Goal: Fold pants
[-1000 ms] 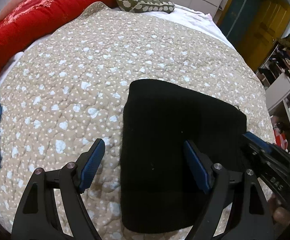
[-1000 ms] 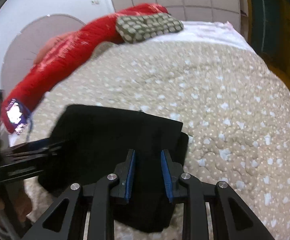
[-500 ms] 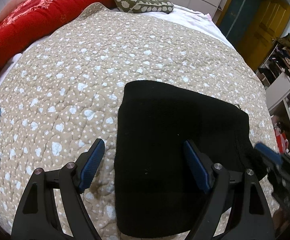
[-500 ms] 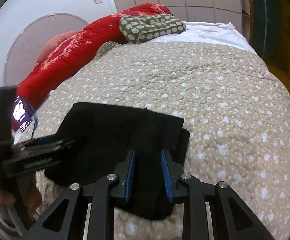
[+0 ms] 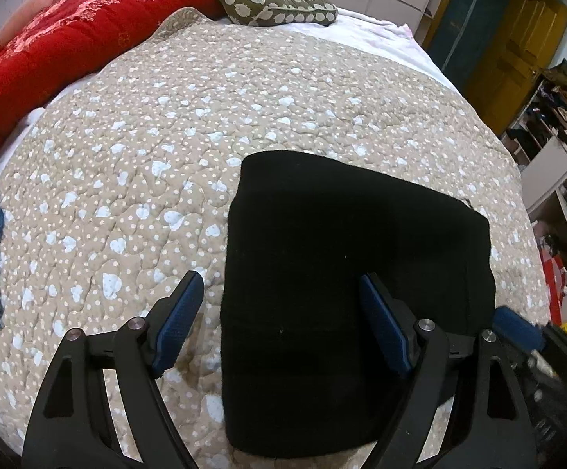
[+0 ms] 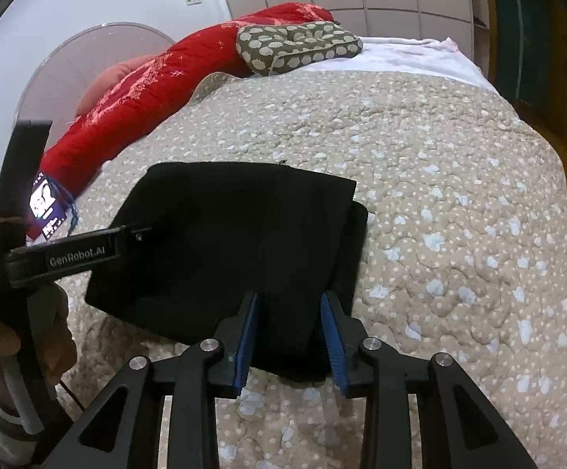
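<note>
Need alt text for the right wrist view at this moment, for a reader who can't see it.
Folded black pants lie flat on a beige spotted quilt, with the right gripper open above their near edge, holding nothing. The left gripper reaches in from the left edge of the picture. A red blanket and a green patterned pillow lie at the bed's far end.

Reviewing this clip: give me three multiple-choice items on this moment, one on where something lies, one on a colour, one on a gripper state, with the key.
1. Where do the folded pants lie?
A. on the quilt
B. on a shelf
C. on the floor

2. What colour is the long pillow at the head of the bed?
A. green
B. red
C. white

3. How is the left gripper?
A. shut on the pants
B. shut, holding nothing
C. open

Key: 1 A, the dotted beige cover shows all around them; 2 B, it is bright red in both views; 3 C, its fingers stand wide apart.
</note>
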A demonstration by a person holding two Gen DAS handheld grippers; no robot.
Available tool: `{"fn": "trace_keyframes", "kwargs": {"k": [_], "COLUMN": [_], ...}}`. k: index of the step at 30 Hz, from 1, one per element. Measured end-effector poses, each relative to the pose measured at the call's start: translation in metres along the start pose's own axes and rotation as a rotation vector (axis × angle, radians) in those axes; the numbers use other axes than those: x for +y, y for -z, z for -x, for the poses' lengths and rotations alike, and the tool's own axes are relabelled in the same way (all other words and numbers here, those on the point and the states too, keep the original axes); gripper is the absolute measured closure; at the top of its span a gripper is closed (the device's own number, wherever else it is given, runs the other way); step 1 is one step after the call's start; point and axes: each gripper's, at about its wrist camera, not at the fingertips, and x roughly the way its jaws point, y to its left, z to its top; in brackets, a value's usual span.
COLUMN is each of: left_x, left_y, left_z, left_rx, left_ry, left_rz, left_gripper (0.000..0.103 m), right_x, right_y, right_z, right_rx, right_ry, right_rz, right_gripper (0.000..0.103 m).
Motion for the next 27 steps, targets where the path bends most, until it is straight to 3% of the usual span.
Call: {"fn": "trace_keyframes", "kwargs": {"k": [2,6,10,21,27], "left_x": [0.006,0.025,0.035,0.032,0.024], "left_y": [-0.001,-0.002,0.002,0.01,0.011], "left_z": [0.007,0.022,0.02,-0.003,-0.015], "left_rx": [0.01,-0.008,0.024,0.066,0.067], "left_ry": [0.027,0.098,0.152,0.244,0.258], "left_rz": [0.015,0.077,0.101,0.116,0.101], "left_gripper": [0.021,0.021,0.021,0.021,0.004], "right_x": [-0.007,-0.026,-0.03,-0.046,-0.051], "right_y": [-0.006,-0.016,-0.022,-0.024,-0.025], "right_z": [0.006,0.005,-0.011,-0.032,-0.047], "right_rx": [-0.018,-0.05,0.001,0.013,0.006], "right_ry": [-0.034,-0.057,-0.06,-0.14,-0.203], "right_rz": [-0.044,-0.157,-0.161,-0.248,-0.297], "right_gripper": [0.07,0.045,0.044,0.039,0.034]}}
